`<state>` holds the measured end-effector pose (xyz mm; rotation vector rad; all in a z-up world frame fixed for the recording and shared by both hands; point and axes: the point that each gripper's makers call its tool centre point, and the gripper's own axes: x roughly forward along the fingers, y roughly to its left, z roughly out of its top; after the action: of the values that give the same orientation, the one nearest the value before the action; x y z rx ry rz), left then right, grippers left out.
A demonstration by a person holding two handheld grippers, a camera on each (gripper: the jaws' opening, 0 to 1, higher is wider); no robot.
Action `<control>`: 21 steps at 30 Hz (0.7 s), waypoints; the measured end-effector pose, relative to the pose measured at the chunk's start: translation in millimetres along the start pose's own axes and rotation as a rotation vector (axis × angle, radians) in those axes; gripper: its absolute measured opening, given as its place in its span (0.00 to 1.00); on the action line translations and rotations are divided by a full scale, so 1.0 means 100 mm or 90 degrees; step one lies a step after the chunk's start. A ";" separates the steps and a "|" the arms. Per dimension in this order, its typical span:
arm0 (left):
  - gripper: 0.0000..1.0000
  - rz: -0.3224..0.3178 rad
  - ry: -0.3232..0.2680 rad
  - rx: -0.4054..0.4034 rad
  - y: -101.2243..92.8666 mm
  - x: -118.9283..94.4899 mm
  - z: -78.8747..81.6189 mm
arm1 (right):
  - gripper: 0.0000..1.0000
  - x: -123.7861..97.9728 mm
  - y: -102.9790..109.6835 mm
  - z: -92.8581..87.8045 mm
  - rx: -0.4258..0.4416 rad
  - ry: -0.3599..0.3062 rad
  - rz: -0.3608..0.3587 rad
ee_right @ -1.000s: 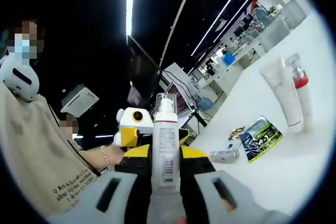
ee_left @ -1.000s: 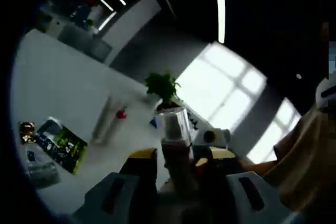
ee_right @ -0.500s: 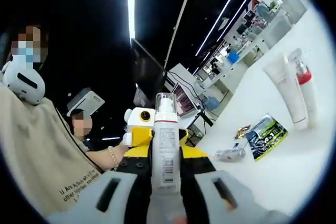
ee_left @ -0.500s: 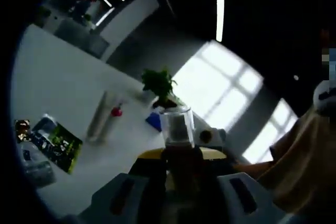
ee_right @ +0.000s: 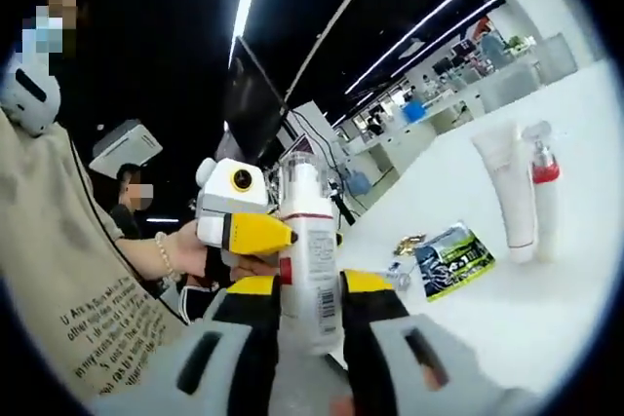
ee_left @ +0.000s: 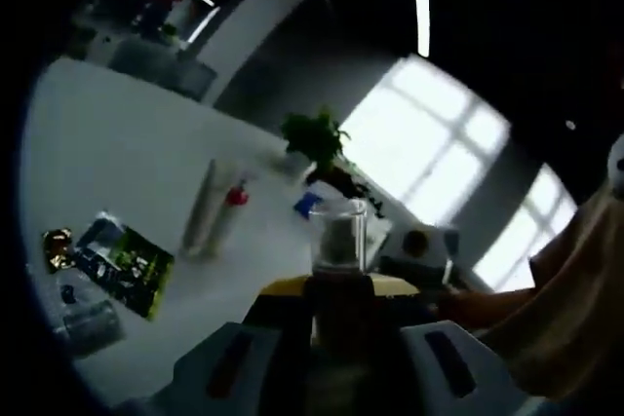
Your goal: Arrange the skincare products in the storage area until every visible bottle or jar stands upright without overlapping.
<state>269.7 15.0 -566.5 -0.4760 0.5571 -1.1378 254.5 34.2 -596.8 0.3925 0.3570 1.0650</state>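
While both claws clamp one pump bottle (ee_right: pixel 310 260), a white tube (ee_right: pixel 507 187) lies on the table (ee_right: pixel 546 309).

White pump bottle with clear cap (ee_right: pixel 308 270): base hidden between yellow-tipped jaws. Green-and-black foil sachet (ee_left: pixel 125 265): print blurred, illegible.

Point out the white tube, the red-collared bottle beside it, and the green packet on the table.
White tube (ee_right: pixel 507 192), right gripper view, mid-body.
Red-collared bottle (ee_right: pixel 543 204), right gripper view, lower body.
Green packet (ee_right: pixel 451 258), right gripper view, centre of its face.
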 end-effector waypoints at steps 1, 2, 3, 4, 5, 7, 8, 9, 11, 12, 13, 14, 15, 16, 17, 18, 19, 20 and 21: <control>0.17 0.001 0.002 0.005 0.00 0.01 0.01 | 0.28 -0.02 -0.03 -0.02 -0.011 0.008 -0.012; 0.17 0.002 0.002 0.009 0.00 0.02 0.01 | 0.31 -0.04 -0.05 -0.03 -0.014 0.014 -0.015; 0.16 0.003 0.003 0.015 0.01 0.02 0.02 | 0.32 -0.07 -0.05 -0.04 -0.017 0.016 -0.016; 0.16 0.009 0.006 0.029 0.03 0.03 0.02 | 0.32 -0.11 -0.06 -0.03 -0.022 0.017 -0.020; 0.16 0.012 0.013 0.045 0.04 0.03 0.02 | 0.32 -0.12 -0.07 -0.03 -0.024 0.018 -0.021; 0.16 0.018 0.037 0.081 0.06 0.04 -0.02 | 0.34 -0.20 -0.11 0.01 -0.031 0.016 -0.034; 0.16 0.020 0.053 0.104 0.06 0.05 -0.05 | 0.34 -0.25 -0.14 0.06 -0.032 0.009 -0.042; 0.16 0.022 0.062 0.120 0.06 0.06 -0.06 | 0.34 -0.28 -0.16 0.11 -0.036 0.002 -0.050; 0.16 0.021 0.084 0.157 0.06 0.08 -0.12 | 0.36 -0.31 -0.17 0.17 -0.046 -0.002 -0.057; 0.16 0.024 0.105 0.194 0.06 0.11 -0.17 | 0.37 -0.32 -0.16 0.25 -0.060 -0.010 -0.059; 0.16 0.024 0.110 0.203 0.06 0.11 -0.18 | 0.37 -0.32 -0.15 0.27 -0.062 -0.011 -0.059; 0.16 0.029 0.124 0.235 0.07 0.14 -0.22 | 0.38 -0.30 -0.12 0.31 -0.090 -0.002 -0.052; 0.16 0.030 0.128 0.241 0.09 0.14 -0.22 | 0.39 -0.28 -0.10 0.33 -0.096 0.002 -0.052; 0.16 0.021 0.133 0.243 0.08 0.15 -0.24 | 0.39 -0.26 -0.08 0.36 -0.098 -0.002 -0.054; 0.16 0.018 0.134 0.244 0.08 0.16 -0.24 | 0.37 -0.25 -0.07 0.38 -0.102 -0.007 -0.052; 0.16 0.014 0.137 0.252 0.08 0.18 -0.26 | 0.37 -0.23 -0.06 0.41 -0.103 -0.012 -0.049; 0.16 0.010 0.142 0.263 0.07 0.19 -0.27 | 0.37 -0.22 -0.05 0.43 -0.102 -0.018 -0.048; 0.16 0.007 0.145 0.273 0.07 0.20 -0.27 | 0.37 -0.21 -0.06 0.44 -0.101 -0.020 -0.049; 0.16 0.006 0.146 0.276 0.07 0.20 -0.28 | 0.37 -0.19 -0.07 0.44 -0.105 -0.019 -0.055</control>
<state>263.4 -3.7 -595.3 0.0315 0.4900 -1.2704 271.9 7.9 -560.2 0.2428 0.2549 0.9944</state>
